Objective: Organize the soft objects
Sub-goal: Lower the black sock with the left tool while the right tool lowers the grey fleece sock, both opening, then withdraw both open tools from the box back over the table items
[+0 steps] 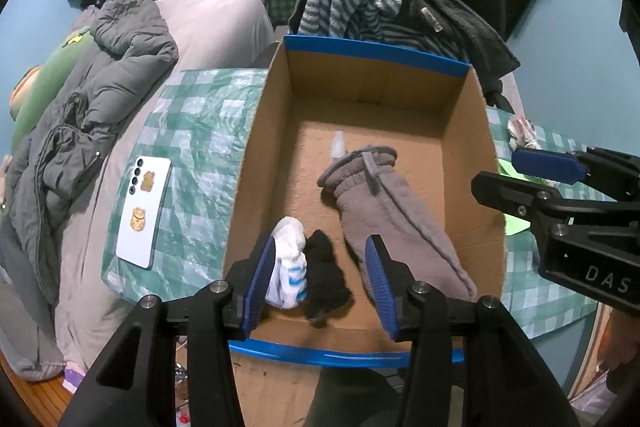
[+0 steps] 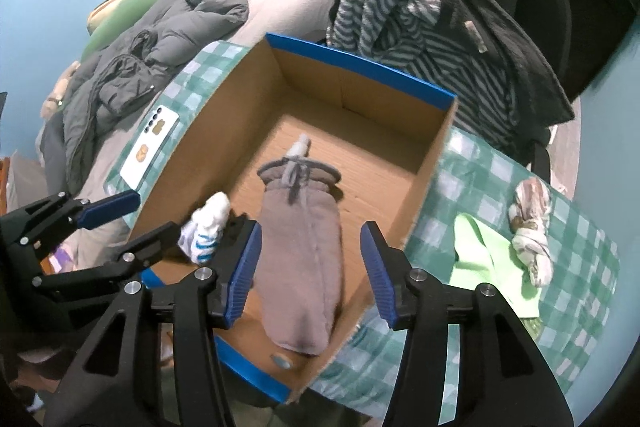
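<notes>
Both pairs of jaws stand apart with nothing pressed between the pads. The left gripper [image 1: 320,287] hangs over the near left corner of the cardboard box [image 1: 472,131], its blue pads either side of a rolled white sock [image 1: 289,267] and a bunched black sock [image 1: 326,273] that lie on the box floor, touching each other. Its left pad sits just beside the white sock without squeezing it. The right gripper [image 2: 310,275] hovers above the grey glove [image 2: 302,251], which lies flat along the box floor, cuff toward the far wall; the pads clear it on both sides.

By the look of it, this is a release step: three soft items are already in the box and neither gripper carries anything. Two more remain outside on the checked cloth [image 2: 480,179] to the right of the box: a light green cloth [image 2: 480,259] and a knotted patterned bundle [image 2: 532,231] resting on its far edge.

A sensible next move is for the right gripper to lift clear of the box wall, swing right, and come down over the bundle or the green cloth with jaws wide. The thin cloth will likely need a pinch at a raised fold.
</notes>
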Demonstrator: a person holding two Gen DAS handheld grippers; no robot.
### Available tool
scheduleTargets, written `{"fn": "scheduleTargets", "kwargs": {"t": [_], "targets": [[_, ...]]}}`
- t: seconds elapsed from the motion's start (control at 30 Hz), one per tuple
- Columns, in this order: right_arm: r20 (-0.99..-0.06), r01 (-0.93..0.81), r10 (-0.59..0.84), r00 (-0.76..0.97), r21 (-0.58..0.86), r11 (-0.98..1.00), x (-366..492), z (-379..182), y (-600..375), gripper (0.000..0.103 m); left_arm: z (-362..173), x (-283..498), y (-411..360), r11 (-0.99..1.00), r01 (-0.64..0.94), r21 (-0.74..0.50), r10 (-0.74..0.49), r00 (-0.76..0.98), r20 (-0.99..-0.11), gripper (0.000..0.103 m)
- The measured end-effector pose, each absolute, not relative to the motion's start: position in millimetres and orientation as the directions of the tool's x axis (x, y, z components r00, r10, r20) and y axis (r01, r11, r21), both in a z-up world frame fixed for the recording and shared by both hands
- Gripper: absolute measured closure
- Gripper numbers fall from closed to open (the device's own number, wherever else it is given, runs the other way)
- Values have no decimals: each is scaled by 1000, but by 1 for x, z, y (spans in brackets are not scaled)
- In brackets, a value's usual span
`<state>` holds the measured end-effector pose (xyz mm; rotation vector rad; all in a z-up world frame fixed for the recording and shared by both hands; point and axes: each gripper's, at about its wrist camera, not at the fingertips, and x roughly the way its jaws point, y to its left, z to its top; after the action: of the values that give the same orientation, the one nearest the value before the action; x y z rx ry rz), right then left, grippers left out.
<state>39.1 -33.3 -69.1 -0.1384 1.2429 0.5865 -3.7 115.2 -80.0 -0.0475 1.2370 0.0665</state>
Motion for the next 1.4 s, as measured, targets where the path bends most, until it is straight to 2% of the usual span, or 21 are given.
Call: {"fn": "scheduleTargets", "kwargs": {"t": [1.4], "targets": [[-958, -216, 196, 207, 151, 965, 25, -87, -230, 49, -79, 13, -31, 985, 161, -54, -100, 291, -951, 54]]}}
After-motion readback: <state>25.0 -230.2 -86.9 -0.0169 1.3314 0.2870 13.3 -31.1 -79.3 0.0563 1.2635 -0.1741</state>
